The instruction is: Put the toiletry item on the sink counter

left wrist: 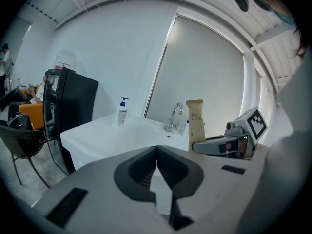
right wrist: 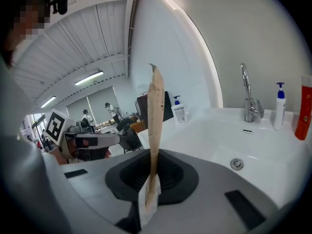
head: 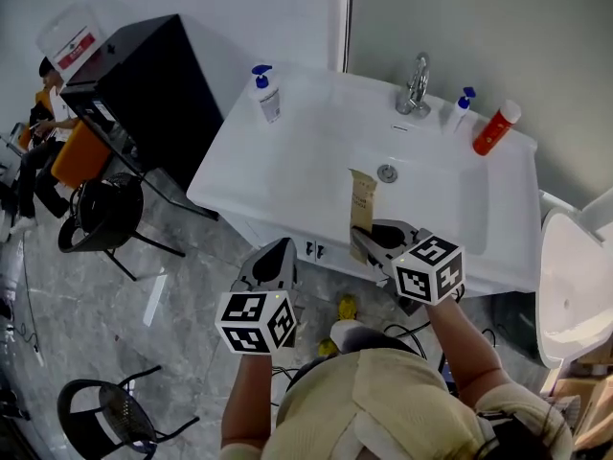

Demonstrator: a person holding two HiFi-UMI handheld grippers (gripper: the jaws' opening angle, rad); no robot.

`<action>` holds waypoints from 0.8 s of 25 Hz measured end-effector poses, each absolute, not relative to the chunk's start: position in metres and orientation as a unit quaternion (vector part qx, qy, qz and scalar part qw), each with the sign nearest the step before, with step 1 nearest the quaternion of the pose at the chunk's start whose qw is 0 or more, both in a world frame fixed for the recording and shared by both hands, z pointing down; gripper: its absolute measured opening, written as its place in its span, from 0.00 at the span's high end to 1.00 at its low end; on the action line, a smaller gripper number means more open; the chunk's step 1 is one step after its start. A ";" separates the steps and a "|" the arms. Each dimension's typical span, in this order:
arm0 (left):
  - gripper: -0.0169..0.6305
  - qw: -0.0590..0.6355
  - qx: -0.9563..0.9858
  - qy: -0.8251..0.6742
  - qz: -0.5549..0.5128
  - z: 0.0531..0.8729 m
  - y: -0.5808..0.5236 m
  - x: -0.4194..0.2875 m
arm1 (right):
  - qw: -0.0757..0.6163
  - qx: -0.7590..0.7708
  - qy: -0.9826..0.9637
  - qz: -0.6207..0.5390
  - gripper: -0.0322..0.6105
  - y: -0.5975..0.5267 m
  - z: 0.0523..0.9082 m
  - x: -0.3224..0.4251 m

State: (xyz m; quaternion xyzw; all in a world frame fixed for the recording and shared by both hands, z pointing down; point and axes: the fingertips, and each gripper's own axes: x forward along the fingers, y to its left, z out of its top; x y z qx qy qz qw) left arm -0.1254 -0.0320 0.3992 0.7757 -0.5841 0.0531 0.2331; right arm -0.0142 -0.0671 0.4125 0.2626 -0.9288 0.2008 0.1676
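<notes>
Right gripper (head: 369, 242) is clamping the toothbrush box (head: 362, 199) at centre frame, over the sink counter (head: 287, 166). Left gripper (head: 276, 257) is hanging lower left, jaws together, empty. Pump bottle (head: 267, 94), faucet (head: 415, 86) and red bottle (head: 495, 128) are sitting along the top.

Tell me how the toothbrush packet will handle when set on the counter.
The packet looks thin and flat, so it would probably topple if stood on end. It stands straight above the jaws of the right gripper without drooping, so likely fairly stiff, and probably light.
</notes>
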 end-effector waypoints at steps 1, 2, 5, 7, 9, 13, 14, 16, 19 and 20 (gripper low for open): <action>0.91 0.233 0.776 -0.584 0.054 0.399 -0.038 -0.125 | 0.168 0.262 -0.929 0.202 0.88 -0.073 0.413 -0.015; 0.91 0.233 0.775 -0.584 0.056 0.399 -0.044 -0.125 | 0.168 0.261 -0.929 0.203 0.88 -0.080 0.414 -0.015; 0.91 0.228 0.774 -0.588 0.057 0.395 -0.063 -0.128 | 0.166 0.260 -0.929 0.206 0.88 -0.098 0.413 -0.017; 0.91 0.221 0.772 -0.593 0.057 0.391 -0.074 -0.130 | 0.165 0.258 -0.929 0.208 0.88 -0.108 0.412 -0.017; 0.91 0.216 0.771 -0.597 0.059 0.388 -0.084 -0.129 | 0.165 0.255 -0.930 0.209 0.88 -0.117 0.411 -0.016; 0.91 0.213 0.771 -0.596 0.068 0.387 -0.102 -0.123 | 0.162 0.252 -0.930 0.211 0.89 -0.137 0.412 -0.012; 0.91 0.213 0.771 -0.596 0.070 0.387 -0.105 -0.122 | 0.161 0.252 -0.931 0.211 0.88 -0.140 0.413 -0.011; 0.91 0.212 0.769 -0.598 0.072 0.389 -0.111 -0.120 | 0.160 0.251 -0.931 0.211 0.88 -0.147 0.415 -0.010; 0.91 0.211 0.766 -0.603 0.072 0.391 -0.122 -0.117 | 0.157 0.246 -0.933 0.210 0.89 -0.156 0.416 -0.007; 0.91 0.209 0.765 -0.604 0.072 0.391 -0.126 -0.115 | 0.156 0.244 -0.934 0.209 0.88 -0.160 0.416 -0.006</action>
